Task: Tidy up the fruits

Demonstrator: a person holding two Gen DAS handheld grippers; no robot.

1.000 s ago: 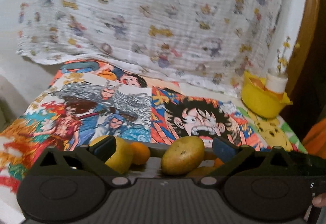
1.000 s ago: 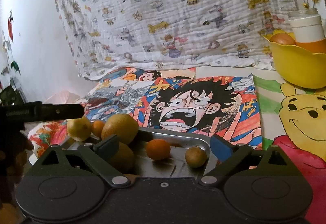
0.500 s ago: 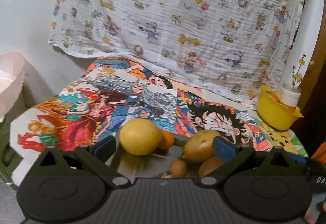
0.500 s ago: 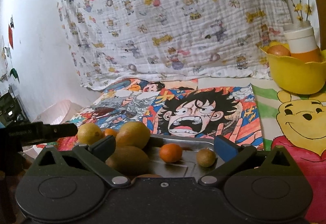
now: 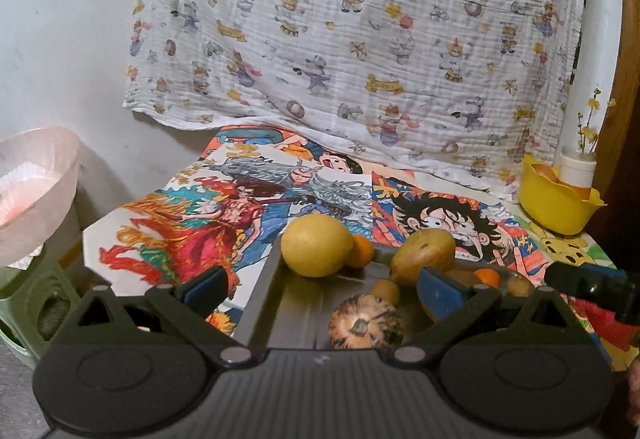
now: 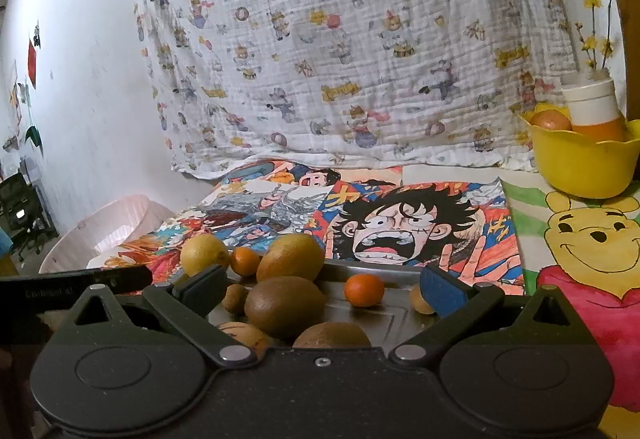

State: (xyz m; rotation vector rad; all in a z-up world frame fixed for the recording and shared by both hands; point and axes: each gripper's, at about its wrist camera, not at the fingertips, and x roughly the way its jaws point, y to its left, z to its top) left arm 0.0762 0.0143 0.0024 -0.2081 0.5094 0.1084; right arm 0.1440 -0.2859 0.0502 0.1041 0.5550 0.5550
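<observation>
A metal tray point(image 5: 288, 303) point(image 6: 392, 315) near the table's front edge holds several fruits. In the left wrist view I see a yellow lemon point(image 5: 316, 245), a small orange point(image 5: 362, 251), a yellow-green mango point(image 5: 424, 255) and a striped round fruit point(image 5: 366, 323). My left gripper point(image 5: 320, 287) is open above the tray's near left side, holding nothing. In the right wrist view a brown kiwi point(image 6: 284, 305), the mango point(image 6: 290, 257), the lemon point(image 6: 204, 253) and a small orange point(image 6: 364, 289) lie on the tray. My right gripper point(image 6: 320, 287) is open wide over them, its pads touching nothing.
A yellow bowl point(image 6: 580, 167) point(image 5: 556, 209) with fruit and a white jar stands at the back right. A pale pink bowl point(image 5: 36, 191) point(image 6: 108, 227) sits off the table's left edge on a green stool point(image 5: 28, 303). Cartoon drawings cover the table; a patterned cloth hangs behind.
Both wrist views have pulled back from the tray, so more fruit shows. The left view has shifted left, bringing the pink bowl and the striped fruit into sight. Both grippers stay open.
</observation>
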